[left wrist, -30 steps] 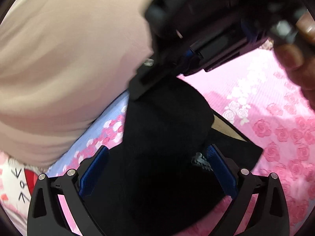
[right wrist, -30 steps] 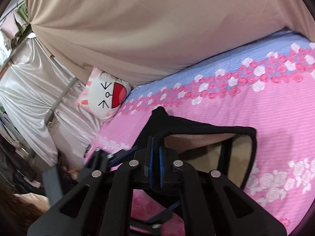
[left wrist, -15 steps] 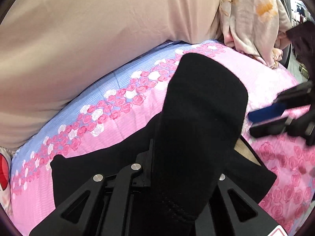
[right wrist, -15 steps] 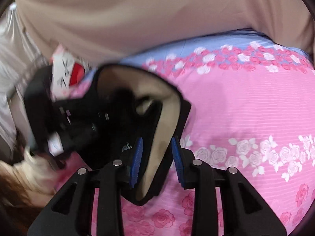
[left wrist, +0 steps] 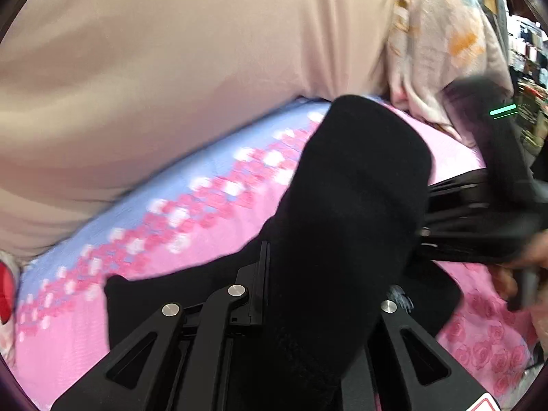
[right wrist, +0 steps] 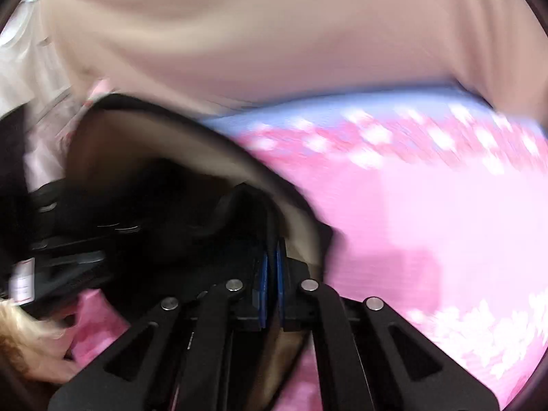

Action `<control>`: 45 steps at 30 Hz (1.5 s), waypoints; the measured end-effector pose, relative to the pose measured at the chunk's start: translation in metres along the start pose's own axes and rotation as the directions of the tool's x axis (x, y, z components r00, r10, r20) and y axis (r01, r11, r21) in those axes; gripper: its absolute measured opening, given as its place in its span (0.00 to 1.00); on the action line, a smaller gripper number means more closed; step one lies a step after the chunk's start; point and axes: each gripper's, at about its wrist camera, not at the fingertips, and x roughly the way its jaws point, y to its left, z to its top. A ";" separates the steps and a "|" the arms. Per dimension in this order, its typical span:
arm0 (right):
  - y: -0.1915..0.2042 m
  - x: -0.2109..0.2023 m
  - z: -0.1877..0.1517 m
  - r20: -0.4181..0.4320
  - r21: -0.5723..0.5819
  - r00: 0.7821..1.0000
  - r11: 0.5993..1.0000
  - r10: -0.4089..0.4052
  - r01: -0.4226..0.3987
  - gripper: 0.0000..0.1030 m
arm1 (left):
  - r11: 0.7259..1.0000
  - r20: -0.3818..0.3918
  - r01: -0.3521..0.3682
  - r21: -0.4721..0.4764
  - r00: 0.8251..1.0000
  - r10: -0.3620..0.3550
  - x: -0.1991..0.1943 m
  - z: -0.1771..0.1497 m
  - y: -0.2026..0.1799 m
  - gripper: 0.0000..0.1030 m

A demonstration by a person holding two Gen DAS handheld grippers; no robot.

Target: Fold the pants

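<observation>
Both grippers are now clenching the black pants (left wrist: 349,226) over the pink bed (left wrist: 212,236); right gripper (right wrist: 273,274) having just re-closed, left gripper (left wrist: 308,294) lifting. We are keeping edges level while folding.

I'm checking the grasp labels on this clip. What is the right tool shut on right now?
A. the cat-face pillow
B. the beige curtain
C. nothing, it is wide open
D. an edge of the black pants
D: in the right wrist view the right tool has its blue pads pressed together on a thin edge of the black pants, above the pink floral sheet.
</observation>
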 end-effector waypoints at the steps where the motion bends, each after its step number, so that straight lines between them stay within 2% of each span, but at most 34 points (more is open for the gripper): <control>1: -0.009 0.004 -0.005 0.019 0.038 0.999 0.999 0.037 -0.038 0.05 | 1.000 -0.037 0.014 0.013 0.999 -0.014 0.012 -0.004 -0.008 0.11; 2: -0.015 -0.004 -0.006 0.057 0.083 0.995 0.993 0.079 -0.084 0.07 | 1.000 -0.058 0.015 0.023 0.998 -0.014 0.019 -0.007 -0.013 0.11; 3: -0.016 -0.012 -0.006 0.074 0.097 0.995 0.992 0.073 -0.080 0.09 | 0.999 -0.070 0.016 0.041 0.997 -0.013 0.024 -0.011 -0.021 0.11; 4: -0.013 -0.028 -0.007 0.113 0.084 0.993 0.996 0.018 -0.028 0.12 | 0.999 -0.065 0.012 0.052 0.998 -0.009 0.023 -0.013 -0.026 0.11; 6: -0.007 -0.053 -0.015 0.151 0.043 0.988 0.999 0.000 -0.006 0.12 | 0.999 -0.044 0.007 0.049 0.999 -0.005 0.015 -0.012 -0.026 0.11; 8: 0.005 -0.067 -0.028 0.136 -0.011 0.989 0.998 0.065 -0.064 0.12 | 1.000 -0.028 0.009 0.028 1.000 -0.008 0.007 -0.008 -0.021 0.11; 11: 0.032 -0.046 -0.044 0.004 -0.106 0.988 0.982 0.155 -0.154 0.12 | 1.000 -0.009 0.009 0.005 1.000 -0.009 0.001 -0.001 -0.012 0.11; 13: 0.048 -0.023 -0.043 -0.039 -0.148 0.987 0.976 0.155 -0.159 0.12 | 1.000 -0.004 0.026 -0.008 1.000 -0.026 -0.002 0.002 -0.010 0.11; 15: 0.050 -0.010 -0.025 -0.016 -0.132 0.979 0.971 0.201 -0.201 0.12 | 1.000 -0.003 0.026 -0.009 1.000 -0.026 -0.004 0.003 -0.013 0.11; 18: 0.028 -0.004 0.007 0.084 -0.054 0.969 0.972 0.233 -0.229 0.08 | 1.000 0.010 0.018 0.009 1.000 -0.018 -0.008 0.001 -0.022 0.13; 19: 0.016 -0.003 0.011 0.100 -0.012 0.967 0.972 0.236 -0.236 0.07 | 1.000 0.012 0.019 0.018 1.000 -0.019 -0.007 0.000 -0.026 0.21; 20: -0.001 -0.002 0.012 0.109 0.041 0.974 0.978 0.200 -0.205 0.07 | 0.999 0.003 0.029 0.024 1.000 -0.029 -0.006 -0.002 -0.029 0.28; 22: -0.028 -0.009 0.000 0.122 0.104 0.985 0.986 0.118 -0.131 0.07 | 0.999 -0.024 0.039 0.029 0.999 -0.038 0.000 -0.011 -0.035 0.29; 23: -0.046 -0.022 -0.012 0.138 0.167 0.989 0.983 0.048 -0.071 0.12 | 0.998 -0.049 0.053 0.037 0.997 -0.051 0.002 -0.017 -0.038 0.30; 24: -0.060 -0.033 -0.021 0.143 0.214 0.990 0.977 -0.009 -0.022 0.12 | 0.997 -0.062 0.060 0.043 0.996 -0.057 0.001 -0.023 -0.040 0.31; 27: -0.087 -0.088 -0.051 0.203 0.329 0.965 0.940 -0.165 0.092 0.12 | 0.993 -0.082 0.097 0.074 0.992 -0.091 -0.017 -0.050 -0.047 0.39; 28: -0.082 -0.098 -0.052 0.222 0.318 0.959 0.943 -0.176 0.100 0.12 | 0.989 -0.085 0.119 0.086 0.990 -0.112 -0.027 -0.060 -0.049 0.45; 29: -0.061 -0.114 -0.051 0.251 0.261 0.954 0.960 -0.165 0.098 0.12 | 0.985 -0.080 0.148 0.089 0.987 -0.141 -0.039 -0.068 -0.051 0.54; 31: -0.016 -0.123 -0.038 0.275 0.163 0.953 0.983 -0.128 0.085 0.12 | 0.984 -0.065 0.158 0.080 0.986 -0.153 -0.056 -0.076 -0.054 0.60; 33: 0.048 -0.112 -0.016 0.263 -0.020 0.964 0.999 -0.027 0.034 0.12 | 0.981 -0.051 0.172 0.085 0.984 -0.169 -0.073 -0.080 -0.058 0.60; 34: 0.075 -0.097 -0.004 0.225 -0.101 0.974 0.995 0.020 0.003 0.16 | 0.984 -0.036 0.154 0.089 0.988 -0.152 -0.079 -0.079 -0.058 0.60; 35: 0.096 -0.077 -0.001 0.193 -0.150 0.980 0.989 0.048 -0.019 0.27 | 0.988 -0.018 0.126 0.093 0.992 -0.125 -0.083 -0.078 -0.056 0.60; 36: 0.111 -0.061 0.002 0.154 -0.205 0.986 0.978 0.060 -0.027 0.32 | 0.994 0.005 0.068 0.084 0.998 -0.069 -0.087 -0.074 -0.047 0.62; 37: 0.126 -0.045 0.005 0.120 -0.253 0.992 0.968 0.032 -0.001 0.33 | 0.998 0.011 -0.003 0.066 1.000 0.002 -0.086 -0.071 -0.036 0.66; 38: 0.126 -0.016 0.015 0.091 -0.287 0.995 0.956 -0.044 0.068 0.33 | 0.996 0.008 -0.076 0.042 0.997 0.076 -0.081 -0.069 -0.022 0.67; 40: 0.097 0.011 0.024 0.061 -0.224 0.982 0.957 -0.178 0.187 0.31 | 0.984 -0.027 -0.180 -0.007 0.983 0.180 -0.068 -0.072 0.004 0.67; 41: 0.066 0.023 0.028 0.027 -0.102 0.984 0.979 -0.177 0.179 0.09 | 0.970 -0.070 -0.242 -0.033 0.968 0.239 -0.055 -0.078 0.022 0.67; 42: 0.045 0.021 0.028 0.028 0.006 0.990 0.991 -0.135 0.135 0.02 | 0.966 -0.087 -0.252 -0.052 0.965 0.247 -0.048 -0.082 0.032 0.67; 43: 0.033 0.006 0.024 0.062 0.121 0.997 0.992 -0.052 0.044 0.01 | 0.961 -0.114 -0.268 -0.073 0.959 0.259 -0.039 -0.087 0.042 0.67; 45: 0.045 -0.015 0.017 0.114 0.115 0.993 0.993 -0.034 0.021 0.08 | 0.955 -0.141 -0.276 -0.108 0.955 0.260 -0.029 -0.097 0.054 0.67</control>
